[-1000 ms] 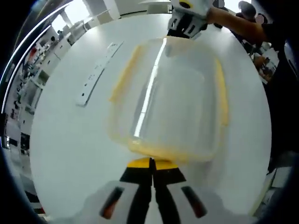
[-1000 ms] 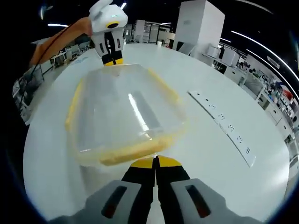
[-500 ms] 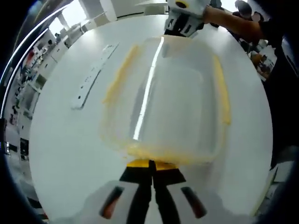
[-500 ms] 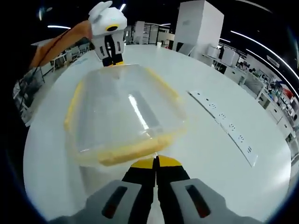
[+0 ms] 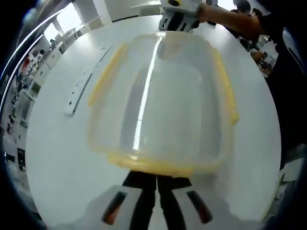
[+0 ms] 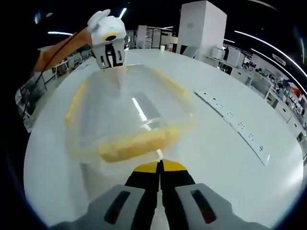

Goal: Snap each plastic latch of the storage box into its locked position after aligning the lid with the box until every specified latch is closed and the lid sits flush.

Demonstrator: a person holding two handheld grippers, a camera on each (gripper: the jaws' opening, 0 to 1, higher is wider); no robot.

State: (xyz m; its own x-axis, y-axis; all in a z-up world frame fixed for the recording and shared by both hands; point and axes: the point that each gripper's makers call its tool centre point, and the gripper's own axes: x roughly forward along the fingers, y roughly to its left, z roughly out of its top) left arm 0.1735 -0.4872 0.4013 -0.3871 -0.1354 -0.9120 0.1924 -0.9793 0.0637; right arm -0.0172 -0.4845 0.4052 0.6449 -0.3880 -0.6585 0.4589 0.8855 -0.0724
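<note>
A clear plastic lid (image 5: 158,100) with yellow latches along its edges hangs over the white round table (image 5: 53,143), held at both ends. My left gripper (image 5: 157,176) is shut at the near yellow end latch (image 5: 153,166), which covers its tips. At the far end my right gripper (image 5: 178,14) meets the lid's edge. In the right gripper view the lid (image 6: 129,105) tilts above the table (image 6: 230,167). My right gripper (image 6: 159,166) is shut just under the lid's near yellow latch (image 6: 136,143). My left gripper (image 6: 109,43) grips the far end.
A long white power strip (image 5: 79,86) lies flat on the table beside the lid; the right gripper view has that power strip (image 6: 235,127) at the right. A person's orange sleeve (image 6: 55,50) reaches in behind the left gripper. Desks and shelving ring the table.
The lid has risen and come closer to the left camera, hiding that gripper's yellow tips. In the right gripper view its near latch sits higher. Both grippers stay shut.
</note>
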